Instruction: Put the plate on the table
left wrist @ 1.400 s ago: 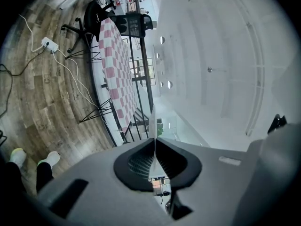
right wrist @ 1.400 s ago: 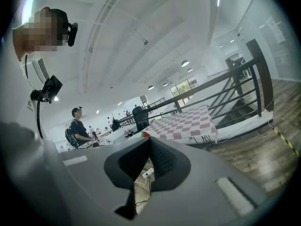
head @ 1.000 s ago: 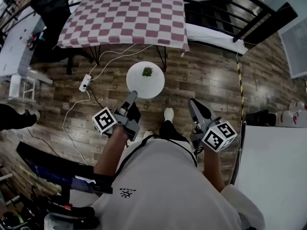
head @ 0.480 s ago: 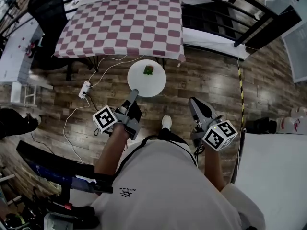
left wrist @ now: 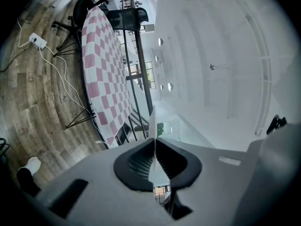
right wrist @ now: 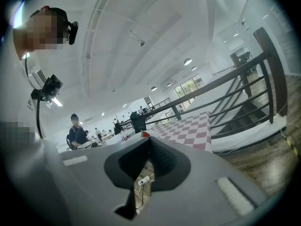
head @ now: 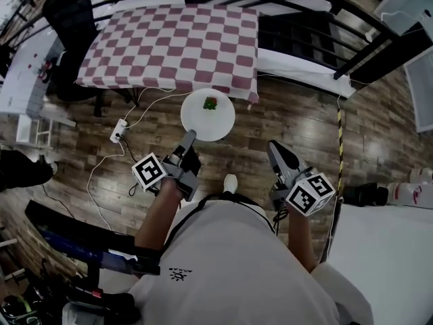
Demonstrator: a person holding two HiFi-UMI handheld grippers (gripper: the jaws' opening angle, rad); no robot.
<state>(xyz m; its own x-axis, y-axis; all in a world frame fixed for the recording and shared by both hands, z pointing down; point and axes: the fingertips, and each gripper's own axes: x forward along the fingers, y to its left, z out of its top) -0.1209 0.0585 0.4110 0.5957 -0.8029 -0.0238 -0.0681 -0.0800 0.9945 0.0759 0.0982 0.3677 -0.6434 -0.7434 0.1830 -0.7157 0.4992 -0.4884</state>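
Observation:
A round white plate [head: 208, 114] with a small green and red bit of food [head: 211, 103] hangs over the wooden floor, just short of the table with the pink and white checked cloth [head: 169, 42]. My left gripper [head: 191, 136] is shut on the plate's near rim. In the left gripper view the plate [left wrist: 153, 121] shows edge-on, pinched between the jaws of the left gripper [left wrist: 154, 142], with the checked table [left wrist: 101, 69] ahead. My right gripper [head: 274, 147] hangs to the right of the plate, shut and holding nothing; the right gripper [right wrist: 148, 142] shows its tips together.
A white power strip [head: 117, 131] with cables lies on the floor under the table's near edge. A black chair [head: 64, 19] stands at the table's left. Black railings [head: 325, 5] run behind and to the right. A white tabletop [head: 385, 249] is at lower right.
Both grippers and the plate have travelled forward toward the checked table, which now sits closer in the head view. The grip on the plate is unchanged.

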